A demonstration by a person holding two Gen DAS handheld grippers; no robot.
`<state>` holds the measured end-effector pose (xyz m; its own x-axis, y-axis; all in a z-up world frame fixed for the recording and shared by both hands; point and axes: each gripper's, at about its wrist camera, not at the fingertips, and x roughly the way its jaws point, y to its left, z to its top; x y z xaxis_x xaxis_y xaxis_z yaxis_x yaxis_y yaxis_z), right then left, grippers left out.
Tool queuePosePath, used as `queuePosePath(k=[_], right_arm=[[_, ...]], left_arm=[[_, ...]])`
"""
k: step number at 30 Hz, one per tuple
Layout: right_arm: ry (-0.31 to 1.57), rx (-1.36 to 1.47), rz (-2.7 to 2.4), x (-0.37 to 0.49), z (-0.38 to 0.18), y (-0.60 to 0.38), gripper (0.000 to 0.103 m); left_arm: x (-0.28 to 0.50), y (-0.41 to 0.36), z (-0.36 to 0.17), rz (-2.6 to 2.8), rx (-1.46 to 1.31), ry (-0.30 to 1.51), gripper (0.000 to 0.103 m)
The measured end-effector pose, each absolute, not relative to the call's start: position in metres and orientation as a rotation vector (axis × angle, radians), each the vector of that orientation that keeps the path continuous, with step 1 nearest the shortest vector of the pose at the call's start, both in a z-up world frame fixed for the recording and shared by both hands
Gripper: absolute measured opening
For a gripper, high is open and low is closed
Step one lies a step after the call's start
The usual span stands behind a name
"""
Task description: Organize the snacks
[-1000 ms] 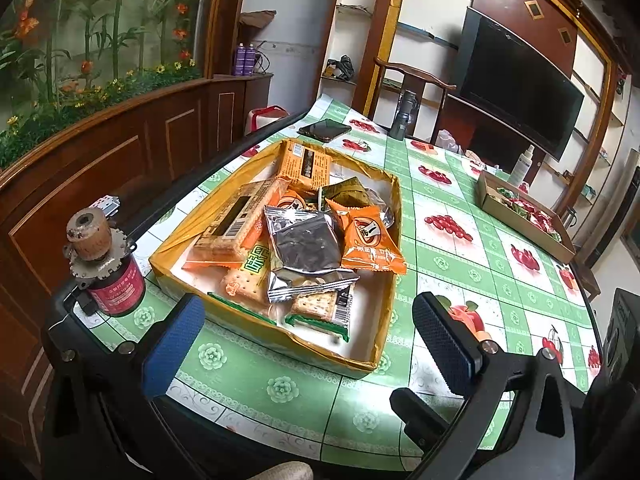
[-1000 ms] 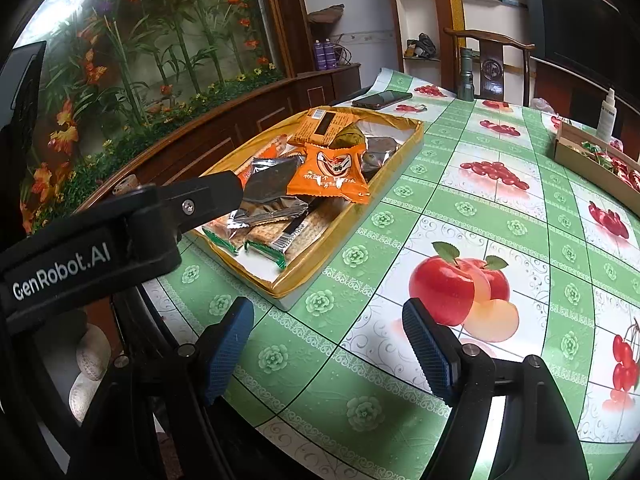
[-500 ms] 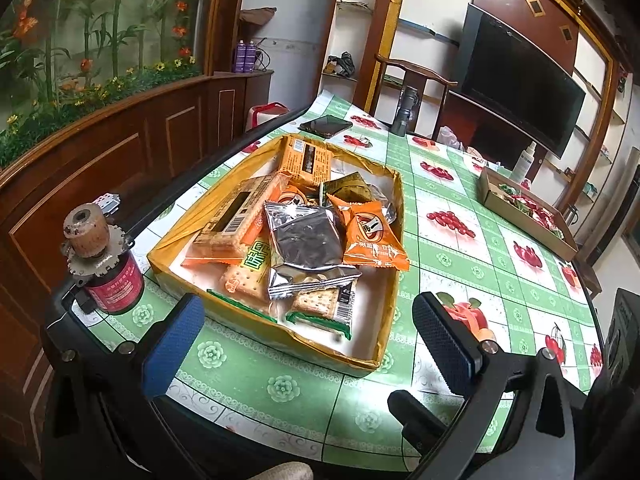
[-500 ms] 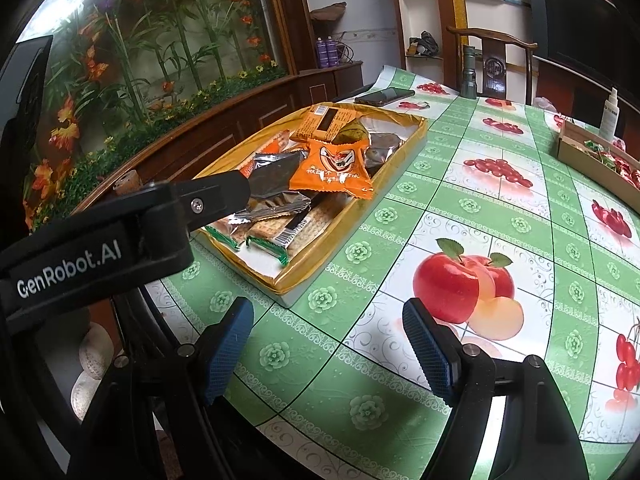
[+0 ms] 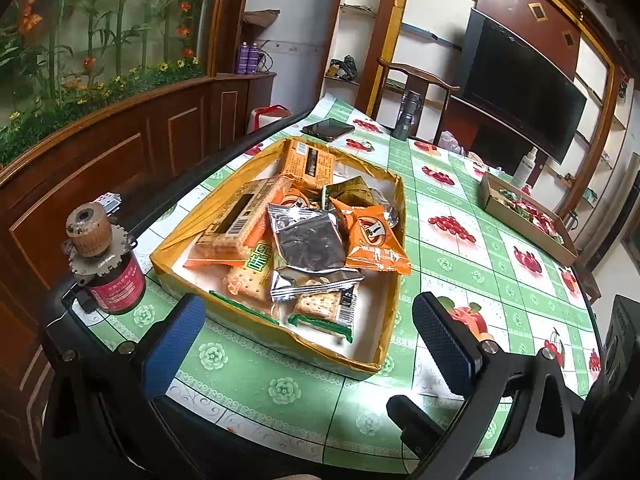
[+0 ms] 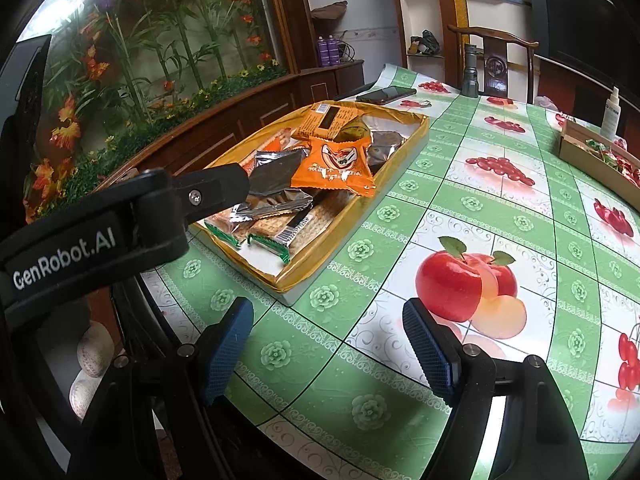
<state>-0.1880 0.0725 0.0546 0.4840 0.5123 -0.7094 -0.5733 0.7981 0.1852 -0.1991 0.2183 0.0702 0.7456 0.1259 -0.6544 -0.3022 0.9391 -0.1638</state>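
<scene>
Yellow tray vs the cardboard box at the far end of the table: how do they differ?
The yellow tray is glossy, sits near both grippers and holds large biscuit and foil packs. The cardboard box is plain brown, lies far across the table and holds small red and green wrapped pieces. Both are shallow, open-topped and on the tablecloth.

"GenRobot.AI" stands on the left gripper (image 6: pixel 120 224).
</scene>
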Motion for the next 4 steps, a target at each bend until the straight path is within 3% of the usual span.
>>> queuePosePath(k=[4], right_arm=[[0.835,-0.080,0.671,-0.1897,0.0538,0.0722,0.079]], left_arm=[[-0.1984,0.2193,0.0702,0.234,-0.278,0.707,0.103]])
